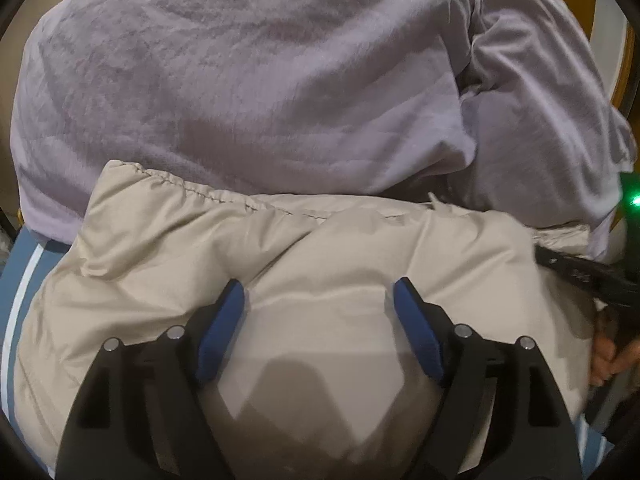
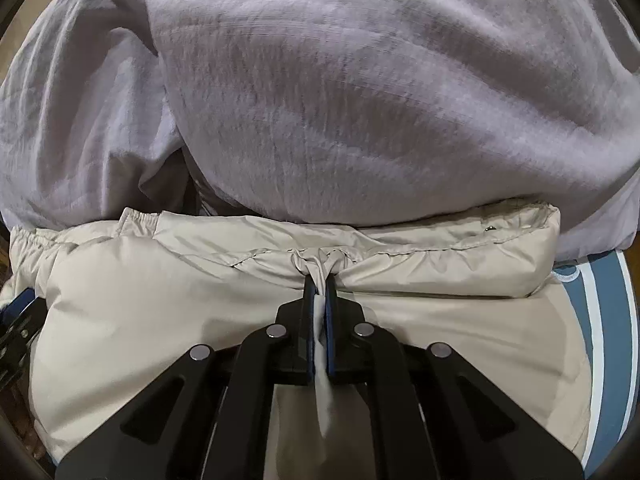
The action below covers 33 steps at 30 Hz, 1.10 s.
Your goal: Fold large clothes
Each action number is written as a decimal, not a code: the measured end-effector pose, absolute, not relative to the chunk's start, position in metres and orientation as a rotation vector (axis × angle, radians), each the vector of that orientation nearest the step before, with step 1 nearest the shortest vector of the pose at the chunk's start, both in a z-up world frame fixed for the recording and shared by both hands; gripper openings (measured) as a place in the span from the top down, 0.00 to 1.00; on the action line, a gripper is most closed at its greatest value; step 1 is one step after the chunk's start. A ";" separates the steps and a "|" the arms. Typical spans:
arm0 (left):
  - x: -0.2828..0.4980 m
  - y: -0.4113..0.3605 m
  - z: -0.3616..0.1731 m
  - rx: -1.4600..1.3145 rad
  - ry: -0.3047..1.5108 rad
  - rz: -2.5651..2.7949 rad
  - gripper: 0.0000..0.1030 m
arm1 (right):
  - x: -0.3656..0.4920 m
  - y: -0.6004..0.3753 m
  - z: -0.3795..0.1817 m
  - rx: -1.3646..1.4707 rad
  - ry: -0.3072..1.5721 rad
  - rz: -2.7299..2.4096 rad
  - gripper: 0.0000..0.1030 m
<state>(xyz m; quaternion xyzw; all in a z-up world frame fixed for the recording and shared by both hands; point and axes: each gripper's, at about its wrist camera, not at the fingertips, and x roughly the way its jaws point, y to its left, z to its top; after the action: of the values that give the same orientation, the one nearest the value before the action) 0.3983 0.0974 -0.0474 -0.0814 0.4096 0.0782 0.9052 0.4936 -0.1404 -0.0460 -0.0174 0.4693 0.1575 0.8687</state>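
A puffy beige jacket (image 1: 280,264) lies bunched on a blue and white striped surface, its elastic hem along the far side. My left gripper (image 1: 319,289) is open, its blue pads (image 1: 224,320) resting on the jacket's padding, with nothing held. My right gripper (image 2: 320,280) is shut on a pinch of the beige jacket (image 2: 160,300) at its gathered hem seam; a white strip of fabric (image 2: 322,384) runs back between the pads. The left gripper shows at the left edge of the right wrist view (image 2: 16,312).
A large lilac fleece blanket (image 1: 240,80) is heaped just beyond the jacket and fills the far half of both views (image 2: 360,100). The blue striped surface (image 2: 600,340) shows at the sides. A hand (image 1: 608,352) and the other black gripper body sit at the right.
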 end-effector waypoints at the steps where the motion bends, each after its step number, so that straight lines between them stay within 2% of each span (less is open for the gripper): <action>1: 0.401 0.097 -0.050 -0.160 0.848 0.172 0.24 | 0.491 -0.140 -0.046 -0.044 0.973 0.330 0.94; 3: 0.406 0.098 -0.057 -0.152 0.854 0.195 0.23 | 0.484 -0.136 -0.050 -0.055 0.958 0.331 0.92; 5: 0.411 0.100 -0.063 -0.155 0.859 0.212 0.23 | 0.475 -0.136 -0.048 -0.063 0.942 0.331 0.82; 7: 0.418 0.100 -0.068 -0.150 0.863 0.225 0.23 | 0.462 -0.138 -0.043 -0.064 0.925 0.319 0.62; 10: 0.426 0.100 -0.073 -0.144 0.869 0.236 0.22 | 0.445 -0.138 -0.032 -0.036 0.883 0.327 0.47; 14: 0.435 0.100 -0.078 -0.142 0.873 0.254 0.20 | 0.425 -0.131 -0.020 0.001 0.853 0.353 0.43; 19: 0.442 0.096 -0.082 -0.134 0.872 0.271 0.20 | 0.419 -0.118 -0.023 -0.035 0.826 0.357 0.32; 33: 0.459 0.107 -0.094 -0.155 0.860 0.277 0.17 | 0.443 -0.094 -0.061 -0.110 0.796 0.277 0.21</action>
<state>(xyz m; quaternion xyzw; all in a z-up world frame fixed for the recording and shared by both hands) 0.4591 0.1072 -0.0945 -0.0750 0.4149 0.1336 0.8969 0.4434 -0.0942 -0.0609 -0.0532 0.3860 0.1344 0.9111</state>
